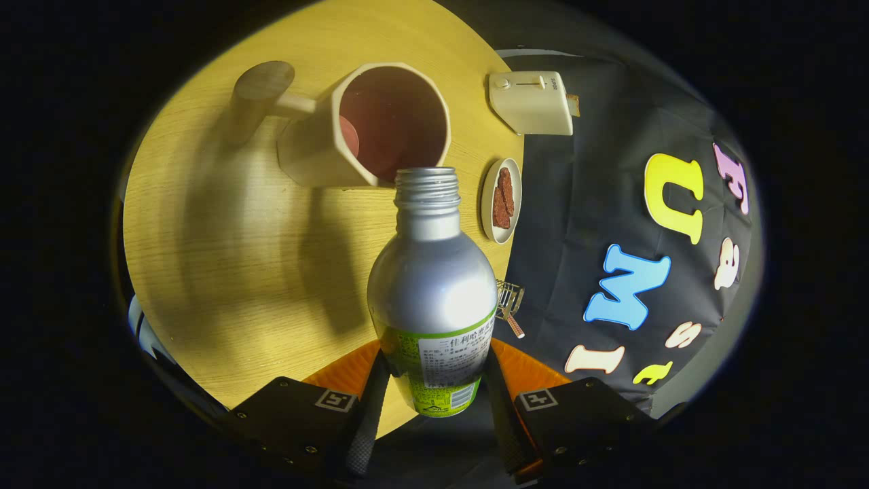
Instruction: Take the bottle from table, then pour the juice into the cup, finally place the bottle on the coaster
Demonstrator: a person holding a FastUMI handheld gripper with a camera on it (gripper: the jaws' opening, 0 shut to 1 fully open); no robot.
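Bottle [433, 285] pinched at its labelled lower body between both fingers of gripper [434, 401]. Cap off, long axis running straight ahead, open neck aimed at cup [366, 129] mouth, held above wooden table [224, 258].

The scene is lit unevenly and rather dimly, a glare patch is thrown on the silver bottle [432, 285], long soft shadows are cast across the wooden table [224, 272] from the bottle and the cup [366, 129], and straight lines are bent toward the edges by fisheye distortion.
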